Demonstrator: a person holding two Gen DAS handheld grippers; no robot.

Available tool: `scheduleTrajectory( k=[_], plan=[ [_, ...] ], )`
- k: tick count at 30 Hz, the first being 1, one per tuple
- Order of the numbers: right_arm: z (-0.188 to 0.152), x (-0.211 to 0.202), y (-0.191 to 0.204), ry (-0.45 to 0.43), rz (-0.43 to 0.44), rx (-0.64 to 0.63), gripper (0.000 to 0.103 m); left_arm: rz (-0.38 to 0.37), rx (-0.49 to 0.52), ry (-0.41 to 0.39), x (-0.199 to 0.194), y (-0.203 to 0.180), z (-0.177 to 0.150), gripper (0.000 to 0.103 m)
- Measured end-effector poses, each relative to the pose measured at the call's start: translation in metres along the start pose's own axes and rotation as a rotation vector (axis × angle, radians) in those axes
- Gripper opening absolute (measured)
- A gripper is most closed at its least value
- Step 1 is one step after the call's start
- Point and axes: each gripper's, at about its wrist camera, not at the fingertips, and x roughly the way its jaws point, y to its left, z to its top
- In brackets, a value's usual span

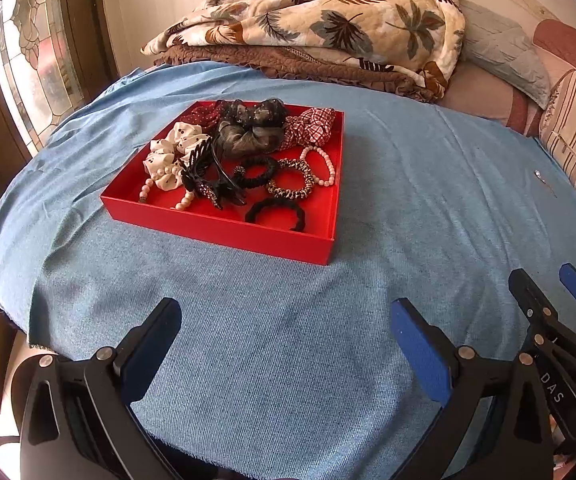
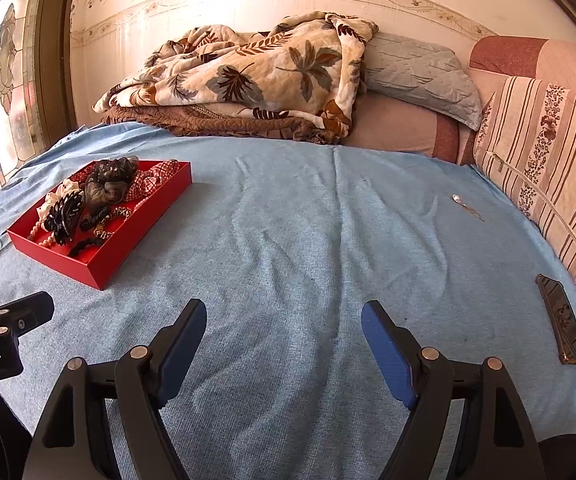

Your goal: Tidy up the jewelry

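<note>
A red tray (image 1: 223,226) sits on the blue cloth and shows in the right wrist view (image 2: 135,236) at the left. It holds scrunchies, a black claw clip (image 1: 207,178), a pink bead bracelet (image 1: 322,166) and several hair ties. A small silver pendant with a thin chain (image 2: 464,206) lies alone on the cloth at the right, also faint in the left wrist view (image 1: 542,180). My left gripper (image 1: 285,320) is open and empty, near the front edge, short of the tray. My right gripper (image 2: 283,320) is open and empty over bare cloth.
A dark phone (image 2: 560,320) lies at the cloth's right edge. A striped cushion (image 2: 544,152) borders the right side. A leaf-print quilt (image 2: 255,76) and a pale blue pillow (image 2: 420,76) are piled at the back. A stained-glass window (image 2: 7,92) is at the left.
</note>
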Motion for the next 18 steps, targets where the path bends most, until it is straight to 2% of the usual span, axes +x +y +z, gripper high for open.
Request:
scheduleTrajectory(
  k=[18],
  plan=[
    [-0.0004, 0.0, 0.0079, -0.003, 0.002, -0.017, 0.084, -0.001, -0.005, 0.005, 0.0025, 0.0027, 0.0013, 0.103]
  ],
)
